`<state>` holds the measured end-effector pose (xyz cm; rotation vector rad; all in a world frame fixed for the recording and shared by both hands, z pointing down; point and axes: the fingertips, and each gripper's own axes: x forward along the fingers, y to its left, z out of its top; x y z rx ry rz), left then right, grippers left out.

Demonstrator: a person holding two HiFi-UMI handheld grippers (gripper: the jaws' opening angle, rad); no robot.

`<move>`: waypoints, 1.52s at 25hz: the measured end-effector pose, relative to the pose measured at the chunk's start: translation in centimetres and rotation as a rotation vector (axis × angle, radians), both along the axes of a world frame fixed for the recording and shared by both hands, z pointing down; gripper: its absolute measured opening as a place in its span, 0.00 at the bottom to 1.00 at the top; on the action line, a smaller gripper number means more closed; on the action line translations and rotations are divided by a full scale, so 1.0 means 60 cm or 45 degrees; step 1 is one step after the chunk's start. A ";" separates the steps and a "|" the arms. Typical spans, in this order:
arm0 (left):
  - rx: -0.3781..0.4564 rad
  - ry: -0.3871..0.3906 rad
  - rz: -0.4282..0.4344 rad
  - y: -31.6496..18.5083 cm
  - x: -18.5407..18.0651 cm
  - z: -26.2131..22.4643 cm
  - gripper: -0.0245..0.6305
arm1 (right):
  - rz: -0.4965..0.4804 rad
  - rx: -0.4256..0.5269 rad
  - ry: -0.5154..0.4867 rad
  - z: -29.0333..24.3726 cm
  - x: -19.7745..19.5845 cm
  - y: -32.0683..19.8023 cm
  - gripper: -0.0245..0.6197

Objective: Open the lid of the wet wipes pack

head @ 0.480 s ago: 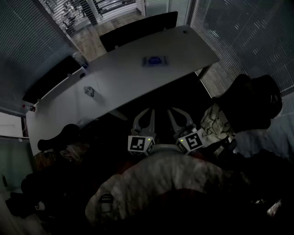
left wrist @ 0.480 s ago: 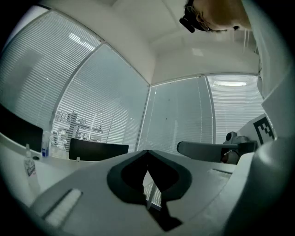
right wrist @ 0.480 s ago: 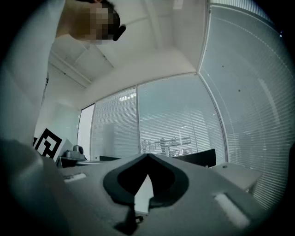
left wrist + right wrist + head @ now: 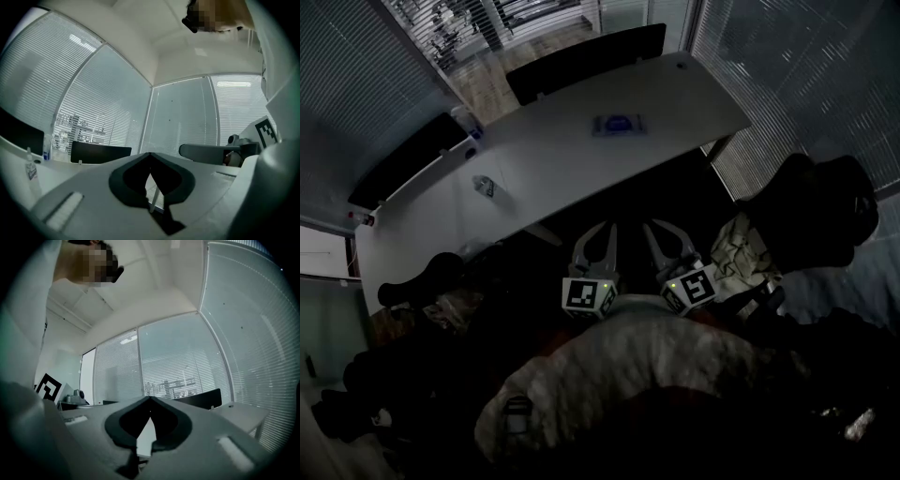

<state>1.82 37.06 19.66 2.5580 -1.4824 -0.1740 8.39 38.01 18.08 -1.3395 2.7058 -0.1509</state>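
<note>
The flat, blue-labelled wet wipes pack lies on the white table, toward its far side and well apart from both grippers. The left gripper and the right gripper are held side by side close to the person's body. Each gripper is clenched tip to tip, grasping nothing, and is aimed at the slatted window blinds.

A white worktop carries a blue-labelled wipes pack near its far edge and a small bottle further left. Below its near edge, the left claw and right claw sit side by side, each with its tips together.
</note>
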 end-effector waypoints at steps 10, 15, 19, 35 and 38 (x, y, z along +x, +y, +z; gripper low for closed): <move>-0.009 -0.003 0.009 0.001 0.007 0.002 0.04 | 0.022 -0.010 -0.013 0.001 0.009 -0.001 0.04; -0.018 -0.010 0.008 0.001 0.007 0.006 0.04 | 0.020 -0.026 -0.018 0.005 0.010 0.000 0.04; -0.029 -0.018 0.034 0.006 0.024 0.012 0.04 | 0.021 -0.028 -0.020 0.008 0.019 0.000 0.04; -0.049 -0.068 0.084 -0.005 0.124 0.022 0.04 | 0.071 -0.029 0.010 0.024 0.128 -0.002 0.04; -0.048 -0.064 0.063 -0.004 0.138 0.019 0.04 | 0.064 -0.026 0.022 0.028 0.145 -0.001 0.04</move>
